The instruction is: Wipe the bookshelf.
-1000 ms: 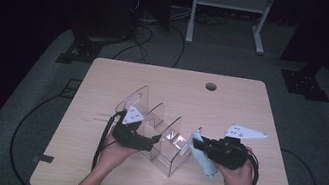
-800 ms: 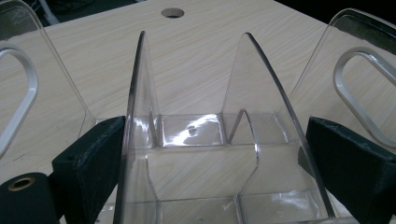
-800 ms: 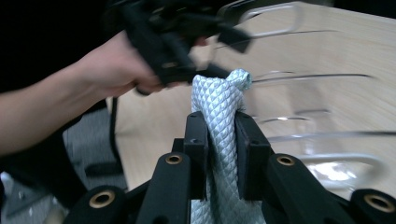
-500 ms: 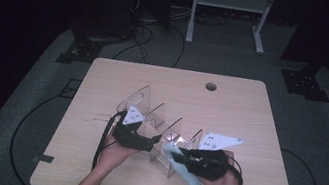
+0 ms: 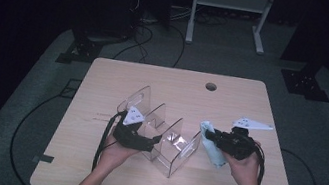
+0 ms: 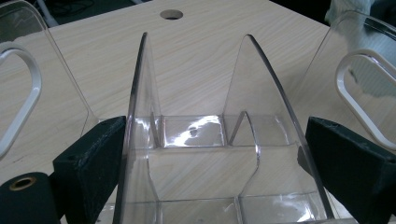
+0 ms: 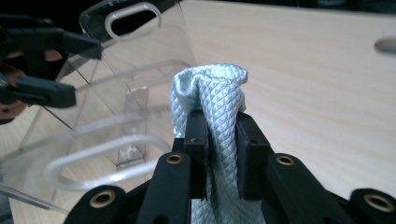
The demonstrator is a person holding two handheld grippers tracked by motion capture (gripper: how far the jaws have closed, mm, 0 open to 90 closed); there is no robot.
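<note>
Centre of the high view: a clear organizer [image 5: 165, 136] sits on the wooden table [image 5: 253, 97], its upright dividers running from upper left to lower right. The left gripper [image 5: 144, 142] is at the organizer's lower-left side, held in the left hand [image 5: 117, 150]. In the left gripper view its jaws stand wide apart, one pad at the lower left of the frame and one at the lower right, with two of the clear dividers between them. The pads lie against the outer faces of those walls, so the spread jaws straddle the organizer [image 6: 205, 130]; whether they press hard I cannot tell.

Over to the right of the high view: the right gripper [image 5: 211, 136] sits just right of the organizer, in the right hand [image 5: 242, 164], pointing toward frame left. It pinches a pale blue cloth [image 5: 211, 148], which hangs below the jaws down to the table. The right gripper view shows it plainly: the two pads are drawn close together on the cloth [image 7: 210, 107], and a bunched fold with a diamond weave bulges above them. Beyond that, in the left half of that frame, stands the organizer [image 7: 116, 116] with its oval handle cutouts, and the left gripper [image 7: 70, 70] is at the far left edge. A round hole [image 5: 211, 86] sits in the table near its far edge.
</note>
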